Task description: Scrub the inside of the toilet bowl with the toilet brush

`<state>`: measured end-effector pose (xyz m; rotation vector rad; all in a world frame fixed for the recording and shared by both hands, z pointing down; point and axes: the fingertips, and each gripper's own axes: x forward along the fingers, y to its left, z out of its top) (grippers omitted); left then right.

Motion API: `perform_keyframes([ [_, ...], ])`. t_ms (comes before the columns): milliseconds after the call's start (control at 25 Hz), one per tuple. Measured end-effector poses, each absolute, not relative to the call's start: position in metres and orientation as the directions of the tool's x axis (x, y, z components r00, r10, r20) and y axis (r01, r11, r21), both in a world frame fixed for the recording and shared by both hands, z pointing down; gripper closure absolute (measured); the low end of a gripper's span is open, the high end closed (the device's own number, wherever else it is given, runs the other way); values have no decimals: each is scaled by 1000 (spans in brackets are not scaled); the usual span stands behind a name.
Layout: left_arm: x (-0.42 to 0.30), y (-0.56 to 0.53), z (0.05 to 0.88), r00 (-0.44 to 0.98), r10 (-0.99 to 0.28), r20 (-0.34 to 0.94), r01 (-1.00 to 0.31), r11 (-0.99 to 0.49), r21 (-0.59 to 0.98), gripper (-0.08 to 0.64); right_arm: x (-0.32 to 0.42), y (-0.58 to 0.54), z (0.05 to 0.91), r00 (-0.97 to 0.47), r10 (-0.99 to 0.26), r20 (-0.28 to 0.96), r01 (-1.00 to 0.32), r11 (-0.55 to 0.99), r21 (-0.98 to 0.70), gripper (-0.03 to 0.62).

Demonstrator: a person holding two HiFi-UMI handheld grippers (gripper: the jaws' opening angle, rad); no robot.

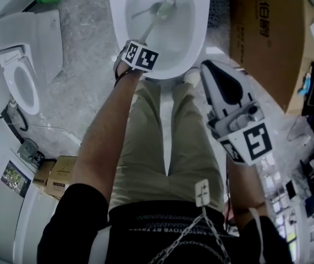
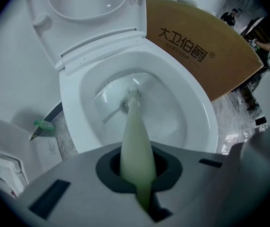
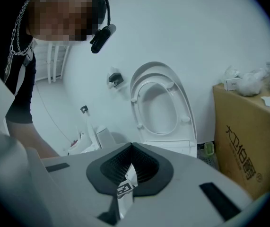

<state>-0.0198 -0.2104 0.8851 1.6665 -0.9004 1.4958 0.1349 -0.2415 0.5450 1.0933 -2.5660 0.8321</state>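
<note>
- Left gripper was clamped on the toilet brush handle; right gripper was held closed, empty.
- Brush was noted pale green and tapered, head down inside the toilet bowl.
- Counted: one brush, two grippers.

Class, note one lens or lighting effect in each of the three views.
Head view: even, cool light; right gripper looms large. Left gripper view: fisheye bows the cardboard box; toilet brush handle soft up close. Right gripper view: dark vignetted corners.
</note>
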Motion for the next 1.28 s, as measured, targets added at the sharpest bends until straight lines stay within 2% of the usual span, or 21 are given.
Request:
perform_keyframes([
  [240,-8,-189,885,119,2,993,-822,-560,100,558,143,-233,546,-683,-599,418,-730,551,-404,588],
  [560,-10,-140,890,90,72,993,-768,-630,115,558,140,-216,536,-687,-604,405,-727,565,-390,588],
  [840,-30,-119,882,83,91,992,-805,-581,121,558,138,-198,522,-676,-619,399,-737,564,-373,588],
  [1080,-31,-116,828,252,-1,968,-845,-488,220,558,145,-182,496,-650,-644,404,-760,554,-340,588],
  [1280,-42,-139,744,330,-235,914,-853,-489,182,558,150,-185,465,-617,-692,375,-787,540,-298,588],
])
